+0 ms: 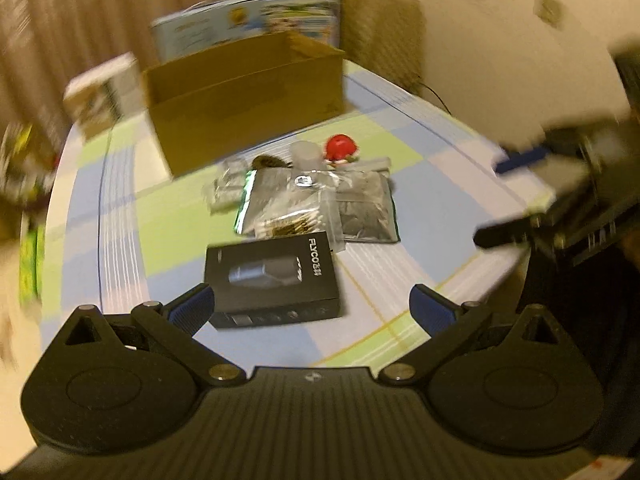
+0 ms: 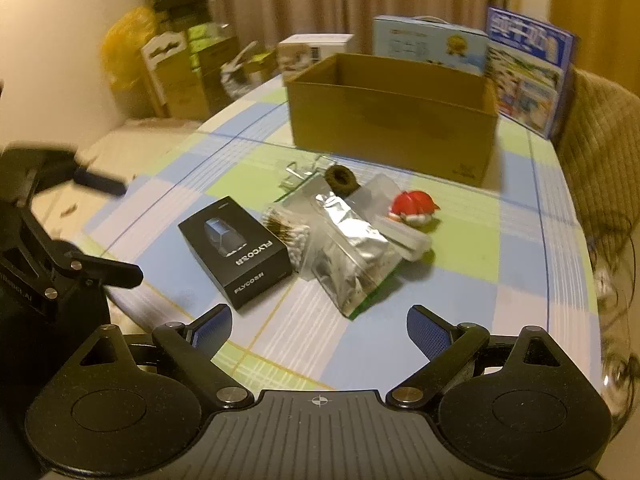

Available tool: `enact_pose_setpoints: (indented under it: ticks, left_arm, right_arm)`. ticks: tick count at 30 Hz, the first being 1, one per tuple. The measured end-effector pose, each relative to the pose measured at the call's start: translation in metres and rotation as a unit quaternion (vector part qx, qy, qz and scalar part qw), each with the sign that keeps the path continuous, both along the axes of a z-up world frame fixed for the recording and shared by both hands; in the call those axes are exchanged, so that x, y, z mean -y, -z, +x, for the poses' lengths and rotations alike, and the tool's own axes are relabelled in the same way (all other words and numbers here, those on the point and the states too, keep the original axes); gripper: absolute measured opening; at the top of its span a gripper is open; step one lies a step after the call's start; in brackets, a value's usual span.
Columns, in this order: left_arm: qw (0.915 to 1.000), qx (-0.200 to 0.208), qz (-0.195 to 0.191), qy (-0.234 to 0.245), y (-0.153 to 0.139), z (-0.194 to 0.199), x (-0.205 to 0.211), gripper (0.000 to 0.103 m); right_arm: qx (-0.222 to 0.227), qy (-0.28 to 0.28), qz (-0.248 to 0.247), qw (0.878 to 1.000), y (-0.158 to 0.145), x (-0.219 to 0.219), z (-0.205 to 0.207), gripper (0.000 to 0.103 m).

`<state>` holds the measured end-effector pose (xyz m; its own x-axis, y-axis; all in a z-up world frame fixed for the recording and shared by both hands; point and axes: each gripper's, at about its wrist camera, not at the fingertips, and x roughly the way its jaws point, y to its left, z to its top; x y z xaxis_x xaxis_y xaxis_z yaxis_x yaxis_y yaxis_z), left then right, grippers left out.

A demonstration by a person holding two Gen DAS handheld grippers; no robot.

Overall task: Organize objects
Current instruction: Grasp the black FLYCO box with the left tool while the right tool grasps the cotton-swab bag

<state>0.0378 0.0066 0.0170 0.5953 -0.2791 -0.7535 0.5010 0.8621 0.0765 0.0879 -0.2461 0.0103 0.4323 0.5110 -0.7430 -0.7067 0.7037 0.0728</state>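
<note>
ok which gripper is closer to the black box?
Left. The left gripper has the black box just ahead by its left finger; the right gripper sits farther back, box ahead-left.

One open cardboard box, one black carton, one foil pouch, one bag of cotton swabs, one red toy, one dark ring, three printed boxes behind.

My left gripper: black body, blue finger pads. Tablecloth: plaid in pale blue, light green and white, thin yellow lines. Flyco box: black, white lettering. Cardboard box: plain brown. Foil pouch: silver, green edge. Toy figure: red and white.
</note>
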Motion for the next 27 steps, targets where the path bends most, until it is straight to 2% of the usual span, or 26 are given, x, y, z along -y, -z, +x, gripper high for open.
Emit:
enact_pose_setpoints:
  ticks: [4,7,9,13,18,23,27]
  left_arm:
    - [0.9943,0.022,0.067,0.081,0.005,0.012,0.002,0.102]
    - [0.9865,0.025,0.097,0.13,0.011,0.025,-0.001,0.101]
    - [0.9813,0.019,0.112,0.155,0.017,0.037,-0.004,0.095]
    - [0.97,-0.001,0.131,0.205,0.03,0.061,-0.005,0.091]
    - [0.954,-0.022,0.14,0.264,0.047,0.088,-0.003,0.091]
    - [0.9294,-0.052,0.16,0.328,0.068,0.106,0.005,0.092]
    - [0.9156,-0.069,0.171,0.357,0.083,0.116,0.011,0.095]
  right_arm:
    - [0.012,-0.045,-0.021,0.999,-0.001,-0.012,0.008,0.092]
    - [0.019,-0.076,-0.031,0.996,-0.001,-0.022,0.013,0.092]
    - [0.019,-0.096,-0.039,0.994,0.002,-0.029,0.018,0.092]
    - [0.02,-0.131,-0.059,0.989,0.009,-0.044,0.029,0.087]
    - [0.012,-0.148,-0.071,0.986,0.021,-0.06,0.051,0.084]
    - [0.003,-0.167,-0.085,0.982,0.036,-0.076,0.071,0.084]
    - [-0.01,-0.178,-0.087,0.98,0.045,-0.085,0.084,0.084]
